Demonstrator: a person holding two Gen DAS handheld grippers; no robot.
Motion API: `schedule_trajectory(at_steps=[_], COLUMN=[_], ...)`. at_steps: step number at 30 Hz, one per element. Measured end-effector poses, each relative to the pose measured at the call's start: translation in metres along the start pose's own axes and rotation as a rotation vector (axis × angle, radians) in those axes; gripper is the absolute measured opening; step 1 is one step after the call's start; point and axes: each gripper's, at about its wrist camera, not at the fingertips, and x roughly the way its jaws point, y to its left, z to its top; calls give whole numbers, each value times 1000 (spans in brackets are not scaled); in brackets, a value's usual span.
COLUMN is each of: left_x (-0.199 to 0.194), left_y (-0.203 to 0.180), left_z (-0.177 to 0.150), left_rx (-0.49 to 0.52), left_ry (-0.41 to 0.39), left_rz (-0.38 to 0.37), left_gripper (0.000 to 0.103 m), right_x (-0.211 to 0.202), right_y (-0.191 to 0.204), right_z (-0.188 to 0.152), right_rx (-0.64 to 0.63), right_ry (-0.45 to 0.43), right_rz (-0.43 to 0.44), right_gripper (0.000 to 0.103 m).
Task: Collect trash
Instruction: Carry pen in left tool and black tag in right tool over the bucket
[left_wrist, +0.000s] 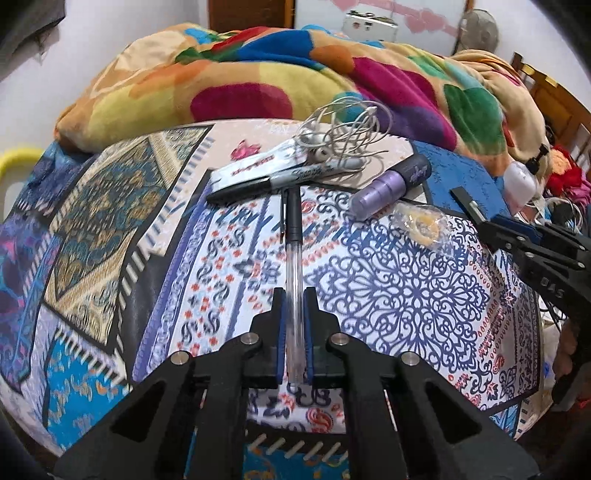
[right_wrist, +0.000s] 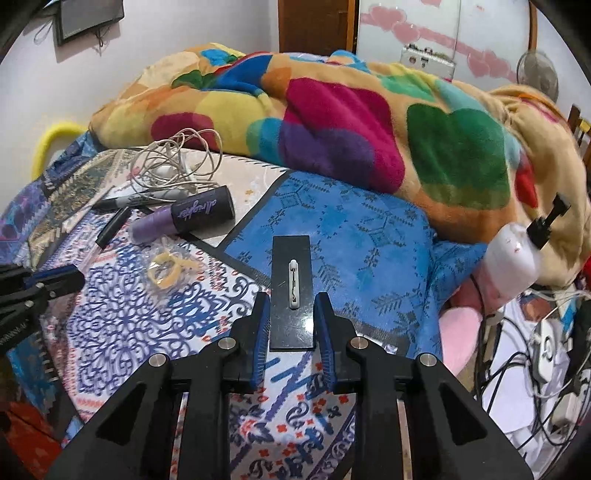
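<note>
Gripping a light, stiff, slick pen (left_wrist: 294, 266) by its clear barrel, the left hand-held gripper (left_wrist: 294, 306) is clamped; the right hand-held gripper (right_wrist: 291, 314) pinches a rigid black card (right_wrist: 291, 291) pointing to 12 o'clock.

A clear plastic ballpoint pen with a black cap (left_wrist: 294, 258) is clamped by its barrel between the left tool's (left_wrist: 294, 295) blue pads, cap pointing toward the heaped blanket at the far side of the bed. A flat black rectangular card with a small white clasp on its face (right_wrist: 292, 291) sits pinched by its near end in the right tool (right_wrist: 292, 299), over the patterned bedsheet.
</note>
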Motion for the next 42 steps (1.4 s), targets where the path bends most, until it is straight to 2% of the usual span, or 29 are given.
schedule_trajectory(at_steps=[5,11,24,33,42], left_x=[-18,-66,-187,-259,-306], left_y=[8,-6,-19,-12,25], left_z=[-9,-11,-18,-52,-106], left_rx=[-72,-47,-49,-71,-135], left_ry=[-11,-75,-234,-301,-328], left_rz=[-20,-15,16,40,74], left_gripper=[7,7,7,7,7], right_x=[-16,-45,-151,-211,-247], right_y=[-1,4,36,71,128], right_z=[-4,-2,3,-11,-33], right_rx=[22,12,-38,-77,-150], right_ry=[4,-34,-179,-246,-276], right_rz=[50,70,115,158,215], right_gripper=[22,22,22,22,22])
